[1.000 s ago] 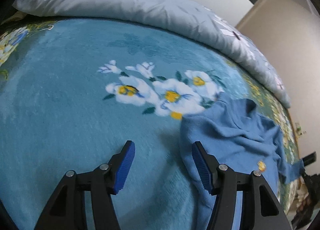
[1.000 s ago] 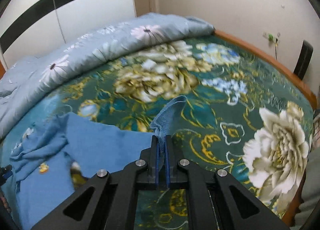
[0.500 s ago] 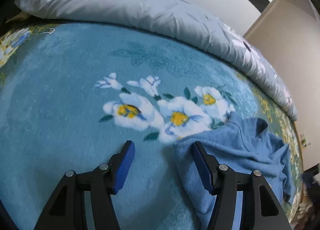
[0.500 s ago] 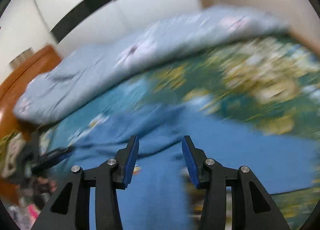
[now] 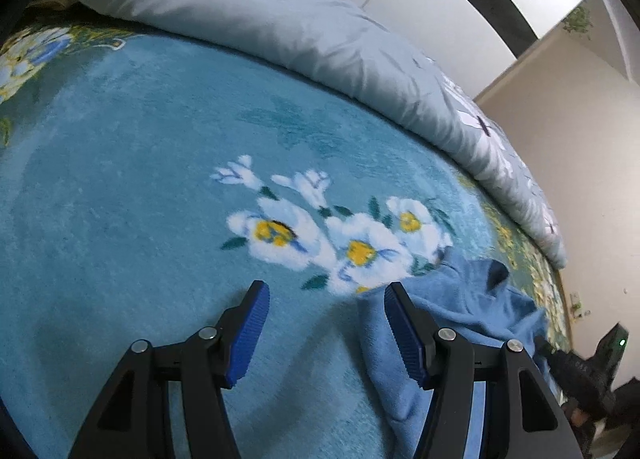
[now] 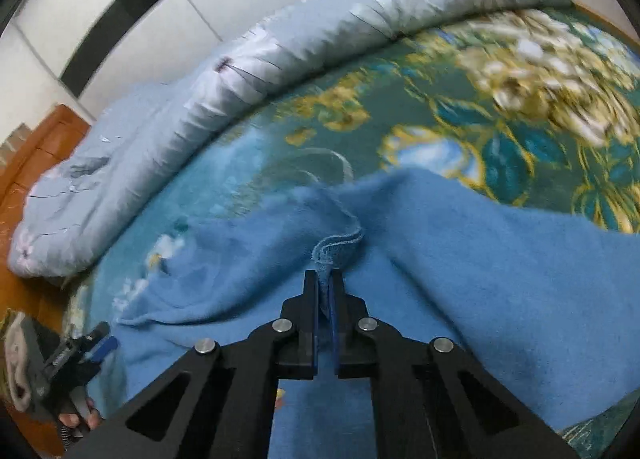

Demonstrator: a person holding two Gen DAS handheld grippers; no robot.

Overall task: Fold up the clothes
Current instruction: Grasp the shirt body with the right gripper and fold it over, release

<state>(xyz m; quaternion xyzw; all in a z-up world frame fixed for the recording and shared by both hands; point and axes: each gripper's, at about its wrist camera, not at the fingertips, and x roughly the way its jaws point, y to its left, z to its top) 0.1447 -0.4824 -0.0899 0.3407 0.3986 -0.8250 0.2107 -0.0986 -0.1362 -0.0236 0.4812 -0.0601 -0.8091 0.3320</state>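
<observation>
Blue garment (image 6: pixel 460 259) spread on floral blanket (image 5: pixel 120 199), grey duvet (image 5: pixel 280 31) bunched behind. Right gripper (image 6: pixel 325 279) just closed, pinching garment hem fold. Left gripper (image 5: pixel 324 299) spread, nothing between; right finger hides garment edge. Far blanket blurred, possibly motion.

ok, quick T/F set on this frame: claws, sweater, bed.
1. The right claw is shut on a fold of the blue sweater. True.
2. The left claw grips the sweater. False: it is open, with only blanket between its pads and the sweater's edge beside its right finger.
3. The sweater lies on a floral blanket. True.
4. The grey duvet covers the sweater. False: it is bunched along the far side of the bed, apart from the sweater.
5. The sweater is neatly folded. False: it lies rumpled.
</observation>
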